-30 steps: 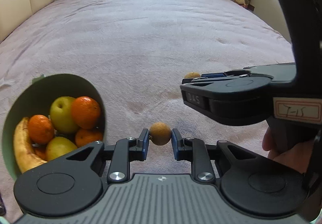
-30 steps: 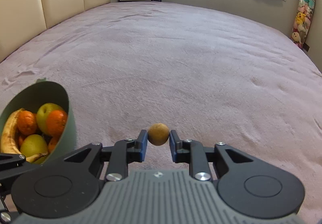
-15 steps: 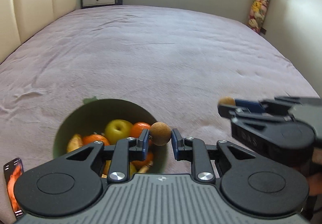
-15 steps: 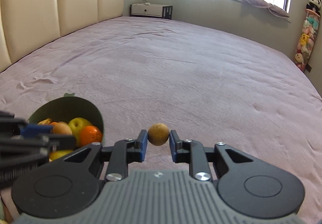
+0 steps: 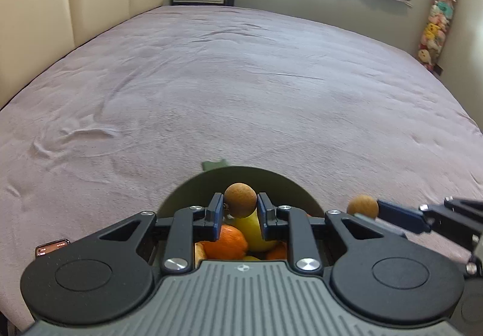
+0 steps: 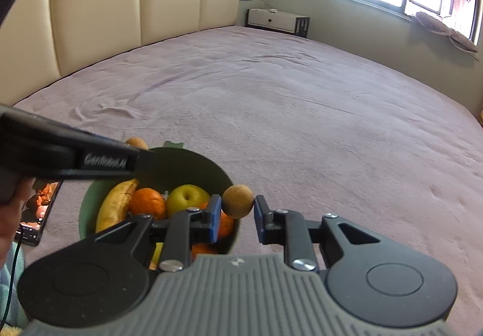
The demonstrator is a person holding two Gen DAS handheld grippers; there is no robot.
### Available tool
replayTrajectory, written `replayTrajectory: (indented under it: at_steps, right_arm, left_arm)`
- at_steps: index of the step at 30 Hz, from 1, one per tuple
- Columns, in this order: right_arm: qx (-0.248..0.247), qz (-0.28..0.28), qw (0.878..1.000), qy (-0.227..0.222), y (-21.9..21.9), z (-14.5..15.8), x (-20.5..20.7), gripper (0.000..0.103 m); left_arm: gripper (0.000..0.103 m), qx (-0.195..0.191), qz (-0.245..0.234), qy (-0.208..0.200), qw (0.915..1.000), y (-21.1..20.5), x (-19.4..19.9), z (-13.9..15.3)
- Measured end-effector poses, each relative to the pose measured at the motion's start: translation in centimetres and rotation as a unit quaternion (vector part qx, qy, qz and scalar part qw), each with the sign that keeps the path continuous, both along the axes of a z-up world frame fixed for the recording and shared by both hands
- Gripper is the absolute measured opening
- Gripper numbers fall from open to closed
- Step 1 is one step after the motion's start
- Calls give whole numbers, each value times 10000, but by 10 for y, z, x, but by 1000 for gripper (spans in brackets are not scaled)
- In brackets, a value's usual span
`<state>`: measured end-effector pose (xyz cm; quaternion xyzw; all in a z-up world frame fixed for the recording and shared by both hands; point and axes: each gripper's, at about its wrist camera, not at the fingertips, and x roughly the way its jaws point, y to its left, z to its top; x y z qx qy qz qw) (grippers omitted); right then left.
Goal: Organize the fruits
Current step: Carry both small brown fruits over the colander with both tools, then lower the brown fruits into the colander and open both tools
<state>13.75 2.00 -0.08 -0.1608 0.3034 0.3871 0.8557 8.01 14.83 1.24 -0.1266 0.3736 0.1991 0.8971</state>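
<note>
My left gripper point(image 5: 240, 212) hangs right over the green bowl point(image 5: 187, 191), fingers pinched on a small brown fruit point(image 5: 240, 200). Below it lie an orange point(image 5: 226, 242) and a yellow-green apple point(image 5: 253, 233) (the bowl is already fairly full). A phone point(image 6: 36, 212) lies on the bedspread point(image 6: 302, 112) left of the bowl. My right gripper point(image 6: 235, 215) sits at the bowl's right rim, fingers set wider than its own brown fruit point(image 6: 237, 201), which touches only the left pad.

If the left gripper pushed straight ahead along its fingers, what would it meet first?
Probably the far inner wall of the green bowl. The left gripper, shut on a small brown fruit, sits above the bowl's fruit; beyond the rim lies only the bedspread. Depth is uncertain.
</note>
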Motion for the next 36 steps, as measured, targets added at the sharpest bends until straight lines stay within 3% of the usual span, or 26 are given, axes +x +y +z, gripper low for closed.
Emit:
replayTrajectory:
  at_steps: [12, 21, 31, 36]
  right_arm:
    - [-138, 470, 9986, 194, 39, -27, -1, 20]
    - [-347, 762, 9960, 308, 61, -50, 3, 20]
    - [-254, 861, 9950, 434, 61, -61, 12, 20]
    - [-217, 850, 9951, 449, 64, -62, 13, 20]
  left_arm:
    - [26, -420, 271, 319, 9982, 34, 18, -34]
    - [26, -471, 126, 661, 9966, 33, 30, -61]
    - [26, -327, -18, 701, 9970, 30, 35, -71]
    - [35, -271, 54, 744, 9968, 30, 36, -71]
